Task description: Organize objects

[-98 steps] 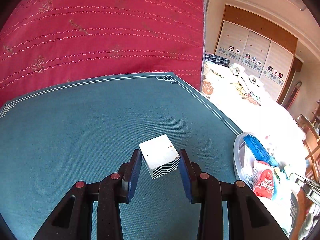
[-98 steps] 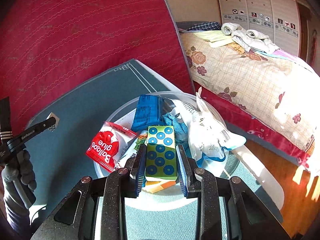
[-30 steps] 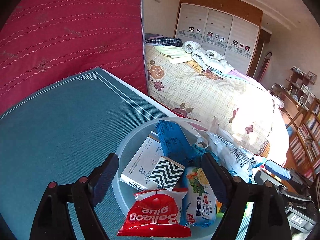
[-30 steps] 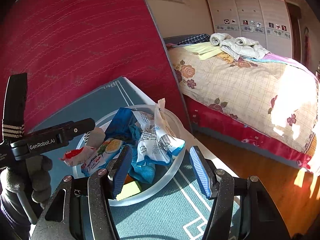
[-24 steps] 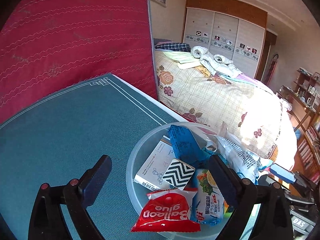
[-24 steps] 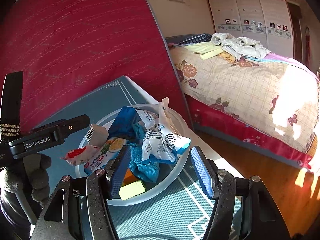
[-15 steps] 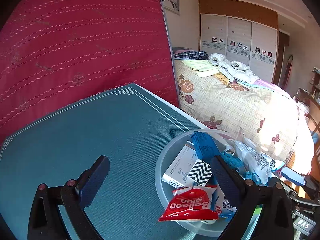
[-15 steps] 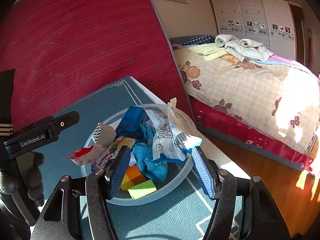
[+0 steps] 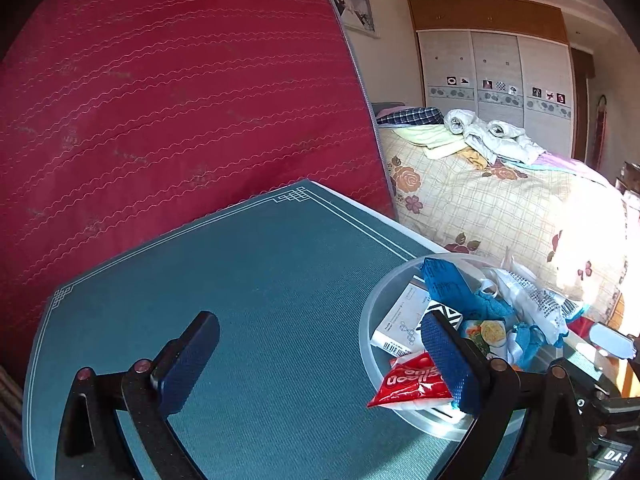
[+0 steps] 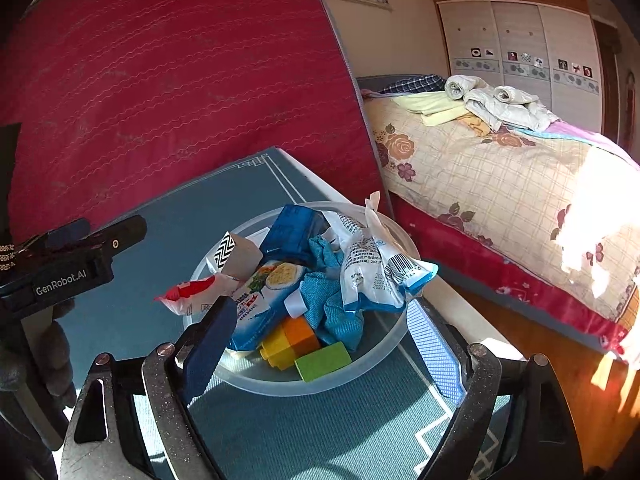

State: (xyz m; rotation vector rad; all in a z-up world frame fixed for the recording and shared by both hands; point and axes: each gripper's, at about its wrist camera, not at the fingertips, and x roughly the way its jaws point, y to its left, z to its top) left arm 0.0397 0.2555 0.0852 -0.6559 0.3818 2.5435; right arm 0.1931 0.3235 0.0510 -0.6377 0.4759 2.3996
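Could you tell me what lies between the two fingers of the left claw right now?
Only bare teal mat, as the left wrist view shows. The left claw is wide open and holds nothing; the clear bowl of packets lies behind its right finger.

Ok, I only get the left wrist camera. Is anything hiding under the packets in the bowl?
Observer: Yes. The right wrist view shows a green block at the bowl's near edge.
Operator: Anything else down there?
Observer: An orange block and a yellow block sit beside it, partly under the snack packet.
Operator: Is the right gripper holding something?
Observer: No. The right gripper is opening, its fingers on either side of the bowl, gripping nothing.
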